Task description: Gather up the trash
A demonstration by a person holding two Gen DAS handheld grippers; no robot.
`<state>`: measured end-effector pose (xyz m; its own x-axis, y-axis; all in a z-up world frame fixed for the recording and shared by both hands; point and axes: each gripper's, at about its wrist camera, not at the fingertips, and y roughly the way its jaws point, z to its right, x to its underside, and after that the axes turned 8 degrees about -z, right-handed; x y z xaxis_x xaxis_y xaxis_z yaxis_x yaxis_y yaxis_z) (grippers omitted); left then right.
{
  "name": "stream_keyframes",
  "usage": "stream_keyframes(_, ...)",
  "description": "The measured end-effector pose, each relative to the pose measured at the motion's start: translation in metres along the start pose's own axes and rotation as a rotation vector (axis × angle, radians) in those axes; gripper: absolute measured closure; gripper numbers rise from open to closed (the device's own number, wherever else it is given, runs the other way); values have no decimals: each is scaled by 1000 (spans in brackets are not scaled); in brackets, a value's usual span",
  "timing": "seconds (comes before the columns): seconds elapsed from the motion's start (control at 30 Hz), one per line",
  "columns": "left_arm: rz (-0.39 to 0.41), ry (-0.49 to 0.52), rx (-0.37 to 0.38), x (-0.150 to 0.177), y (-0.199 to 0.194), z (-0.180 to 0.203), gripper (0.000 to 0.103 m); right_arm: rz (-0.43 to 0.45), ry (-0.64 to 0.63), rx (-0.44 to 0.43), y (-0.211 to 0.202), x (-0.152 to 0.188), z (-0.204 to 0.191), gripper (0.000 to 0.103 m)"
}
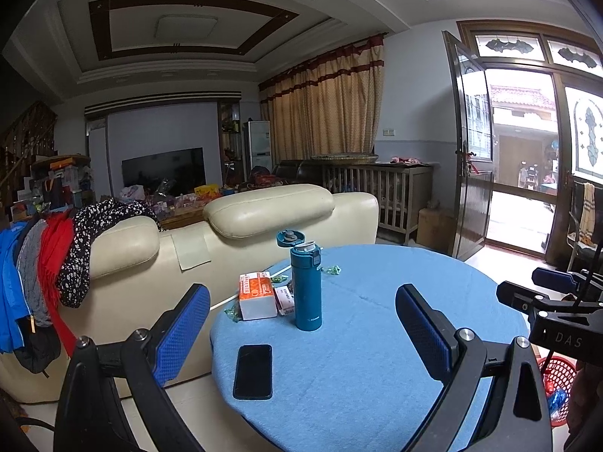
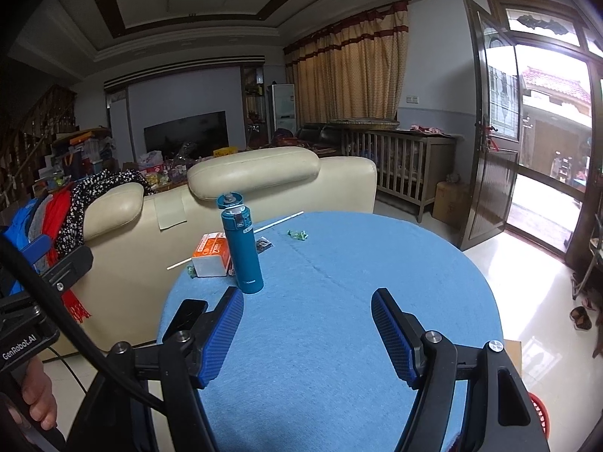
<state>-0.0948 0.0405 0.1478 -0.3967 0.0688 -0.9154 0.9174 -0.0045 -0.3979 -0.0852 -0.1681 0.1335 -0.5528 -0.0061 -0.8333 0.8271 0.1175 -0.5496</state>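
My grippers' pads are bright blue with a fine mesh texture. Table cloth is light blue, flask teal, phone black. At 10 o'clock: orange-white box, green candy wrapper at 12, red basket at 3.

cream sofa | curtains | open door, seemingly daylit

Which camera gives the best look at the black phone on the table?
The left wrist view. There the black phone lies in full view, face up near the blue tablecloth's near edge. In the right wrist view only the phone's top end shows; the right hand-held gripper's left finger covers the rest.
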Motion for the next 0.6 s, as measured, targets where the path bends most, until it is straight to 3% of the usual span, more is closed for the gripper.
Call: stream_keyframes(0.6, -8, 58, 14, -2, -6, 25, 4, 6, 66, -10, -6, 1, 24, 29)
